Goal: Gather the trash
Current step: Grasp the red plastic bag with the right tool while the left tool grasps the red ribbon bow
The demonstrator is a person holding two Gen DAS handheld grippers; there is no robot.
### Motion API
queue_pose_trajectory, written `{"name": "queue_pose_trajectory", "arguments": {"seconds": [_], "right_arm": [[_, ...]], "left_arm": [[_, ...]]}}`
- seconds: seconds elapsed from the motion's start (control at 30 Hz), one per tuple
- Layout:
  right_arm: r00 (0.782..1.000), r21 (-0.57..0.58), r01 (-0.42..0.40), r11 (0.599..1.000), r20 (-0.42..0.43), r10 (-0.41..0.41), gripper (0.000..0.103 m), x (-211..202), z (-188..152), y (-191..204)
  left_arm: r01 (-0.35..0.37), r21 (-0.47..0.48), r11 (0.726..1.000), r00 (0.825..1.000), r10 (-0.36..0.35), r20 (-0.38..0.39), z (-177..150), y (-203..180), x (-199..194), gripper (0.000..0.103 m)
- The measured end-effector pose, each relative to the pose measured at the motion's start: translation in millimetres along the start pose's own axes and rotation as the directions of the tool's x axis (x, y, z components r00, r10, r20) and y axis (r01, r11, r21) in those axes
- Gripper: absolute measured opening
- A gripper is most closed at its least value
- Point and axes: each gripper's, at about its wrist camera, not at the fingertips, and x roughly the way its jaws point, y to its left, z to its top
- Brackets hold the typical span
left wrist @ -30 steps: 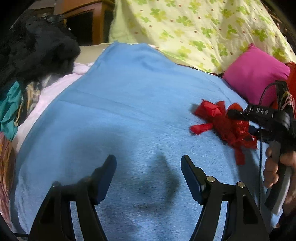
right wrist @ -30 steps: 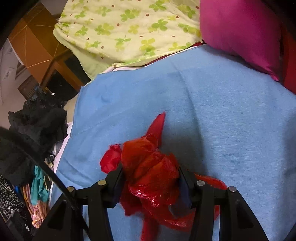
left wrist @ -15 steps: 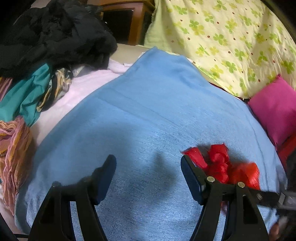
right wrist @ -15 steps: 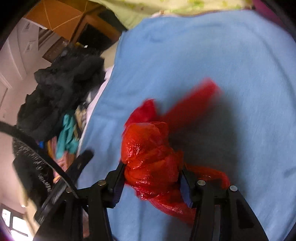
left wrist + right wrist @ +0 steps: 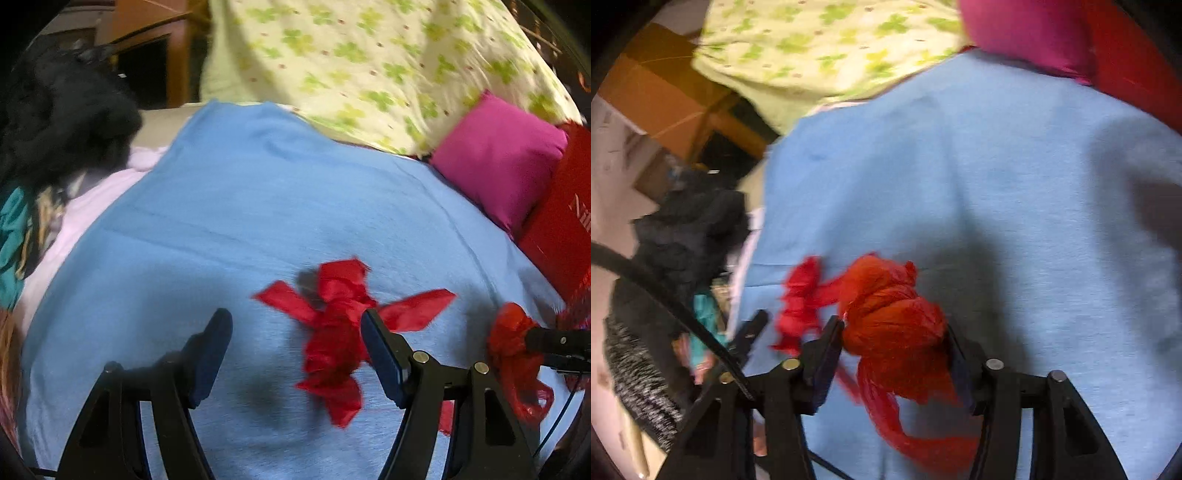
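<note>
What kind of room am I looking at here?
Most likely a bedroom: a light blue knitted blanket covers what seems to be a bed, with a clover-print quilt and a square magenta cushion at its far end, and heaped dark clothes alongside.

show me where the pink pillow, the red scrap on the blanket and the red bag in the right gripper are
Pink pillow (image 5: 495, 162), left wrist view, middle of its face.
Red scrap (image 5: 340, 332), left wrist view, its crumpled middle.
Red bag (image 5: 894, 321), right wrist view, the bunched ball between the jaws.
</note>
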Motion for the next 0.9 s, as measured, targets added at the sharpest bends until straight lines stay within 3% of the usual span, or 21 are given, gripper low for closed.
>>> {"name": "queue_pose_trajectory", "arguments": {"seconds": [0.1, 0.27, 0.5, 0.73, 0.9], "right_arm": [[1.000, 0.009, 0.012, 1.000, -0.015, -0.012, 0.070, -2, 2, -9], [0.998, -0.019, 0.024, 1.000, 0.056, -0.023, 0.072, -22, 4, -13], [0.998, -0.027, 0.008, 1.000, 0.060, -0.006, 0.073, -6, 6, -2], [0.997, 0.034, -0.050, 0.998, 0.062, 0.047, 0.070, 16, 2, -8], [0.994, 0.039, -0.108, 0.993, 0.002, 0.108, 0.052, 34, -2, 0]], "left_arm": [[0.054, 0.007, 0.999, 0.997, -0.054, -0.053, 1, -6, 13, 0.073], [0.054, 0.024, 0.998, 0.994, -0.051, -0.100, -3, -11, 25, 0.073], [0.051, -0.007, 0.999, 0.991, -0.051, -0.122, -4, -3, 35, 0.072], [0.077, 0.025, 0.997, 0.990, -0.073, -0.119, -5, -8, 40, 0.041], [0.087, 0.023, 0.996, 0.990, -0.084, -0.110, -6, -8, 36, 0.035]]}}
